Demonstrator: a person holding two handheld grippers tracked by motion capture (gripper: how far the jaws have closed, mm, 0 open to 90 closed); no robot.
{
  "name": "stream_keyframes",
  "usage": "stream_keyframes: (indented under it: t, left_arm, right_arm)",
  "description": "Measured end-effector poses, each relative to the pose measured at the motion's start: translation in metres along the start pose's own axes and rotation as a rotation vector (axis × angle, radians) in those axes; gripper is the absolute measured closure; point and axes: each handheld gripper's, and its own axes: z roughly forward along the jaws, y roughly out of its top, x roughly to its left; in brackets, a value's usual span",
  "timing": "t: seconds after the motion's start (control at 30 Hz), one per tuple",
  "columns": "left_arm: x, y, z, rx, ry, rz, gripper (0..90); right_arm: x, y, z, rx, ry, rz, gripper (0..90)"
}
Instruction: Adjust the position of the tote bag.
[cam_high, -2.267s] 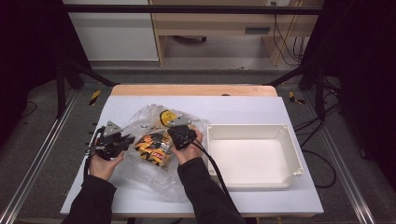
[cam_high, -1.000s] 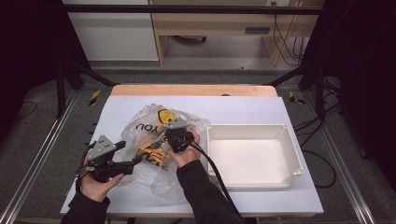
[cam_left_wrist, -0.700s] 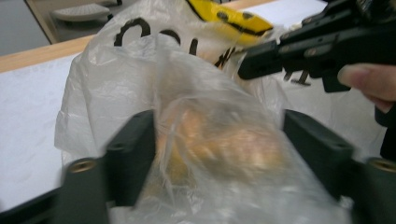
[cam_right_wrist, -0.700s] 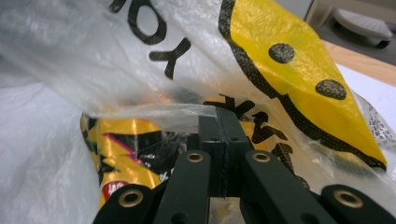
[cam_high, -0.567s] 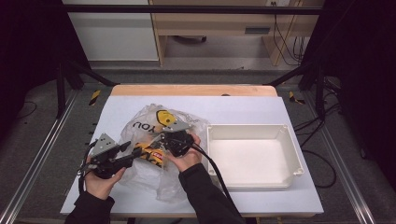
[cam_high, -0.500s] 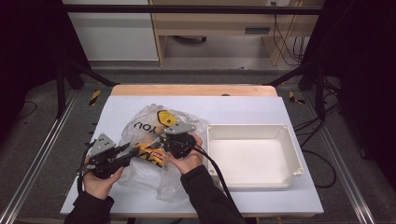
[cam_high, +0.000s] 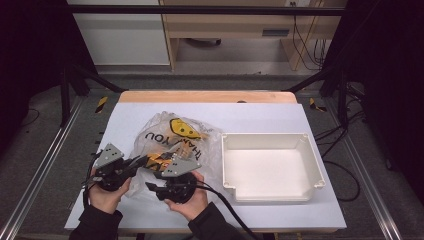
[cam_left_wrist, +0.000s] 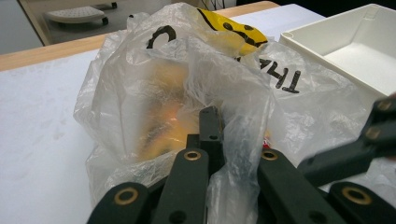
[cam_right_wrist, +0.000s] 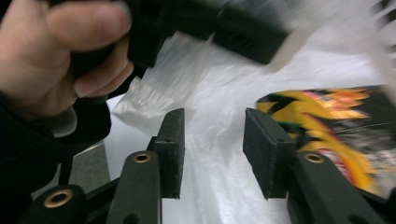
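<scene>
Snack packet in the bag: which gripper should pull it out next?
Right, probably. The right gripper is open, with the packet just beside its jaws. The left gripper seems to have bag plastic between its jaws, so it's better placed to hold the bag.

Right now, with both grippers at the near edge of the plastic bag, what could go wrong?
1. The left gripper has thin plastic bag film bunched between its jaws; a hard pull may tear it.
2. The right gripper is open over film beside the orange and black snack packet; closing may catch only film.
3. The grippers sit close together and could collide.
</scene>
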Motion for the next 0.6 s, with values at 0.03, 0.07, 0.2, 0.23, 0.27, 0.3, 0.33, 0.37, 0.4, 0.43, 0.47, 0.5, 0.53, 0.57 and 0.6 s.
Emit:
stream_keyframes:
  t: [0.03, 0.07, 0.2, 0.23, 0.27, 0.3, 0.33, 0.37, 0.4, 0.43, 0.47, 0.5, 0.53, 0.57, 0.6]
  left_arm:
    - [0.0, 0.0, 0.0, 0.0, 0.002, 0.0, 87.0]
    - [0.0, 0.0, 0.001, 0.001, 0.002, 0.0, 87.0]
    - [0.0, 0.0, 0.001, 0.003, -0.002, 0.001, 87.0]
    - [-0.001, 0.0, 0.001, 0.002, -0.004, 0.0, 87.0]
    - [-0.001, 0.0, 0.002, 0.003, -0.007, 0.0, 86.9]
    - [-0.001, 0.0, 0.002, 0.004, -0.012, -0.002, 86.8]
    - [-0.001, 0.0, 0.002, 0.003, -0.015, -0.003, 86.7]
    - [0.0, 0.0, 0.002, 0.002, -0.019, -0.003, 86.4]
    - [0.0, 0.0, 0.002, 0.0, -0.023, -0.006, 85.9]
    - [0.0, 0.0, 0.002, 0.0, -0.03, -0.011, 84.9]
    - [0.001, 0.0, 0.002, 0.0, -0.034, -0.015, 84.1]
    - [0.001, 0.0, 0.002, -0.001, -0.035, -0.017, 83.2]
    - [0.001, 0.0, 0.002, -0.003, -0.037, -0.017, 82.2]
    - [0.002, 0.0, 0.002, -0.007, -0.04, -0.02, 80.1]
    - [0.002, 0.0, 0.002, -0.01, -0.047, -0.026, 77.6]
  right_arm:
    - [0.002, -0.001, 0.004, 0.004, 0.009, 0.0, 56.6]
    - [0.003, -0.002, 0.007, 0.004, 0.016, -0.001, 55.6]
    - [0.01, -0.003, 0.017, -0.005, 0.062, 0.009, 53.9]
    - [0.011, -0.003, 0.019, -0.008, 0.071, 0.007, 54.6]
    - [0.013, -0.003, 0.022, -0.005, 0.072, 0.006, 58.4]
    - [0.014, -0.004, 0.024, 0.0, 0.067, 0.001, 64.4]
    - [0.014, -0.004, 0.026, -0.004, 0.065, -0.001, 69.9]
    - [0.014, -0.005, 0.027, -0.001, 0.064, 0.008, 76.6]
    - [0.014, -0.005, 0.029, 0.001, 0.069, 0.016, 84.1]
    - [0.014, -0.005, 0.03, 0.001, 0.073, 0.022, 90.0]
    - [0.014, -0.006, 0.031, 0.0, 0.077, 0.029, 90.0]
    - [0.014, -0.006, 0.031, -0.002, 0.081, 0.034, 90.0]
    - [0.015, -0.006, 0.032, -0.002, 0.087, 0.036, 90.0]
    - [0.015, -0.006, 0.032, -0.002, 0.09, 0.034, 90.0]
    - [0.016, -0.006, 0.032, -0.003, 0.088, 0.03, 90.0]
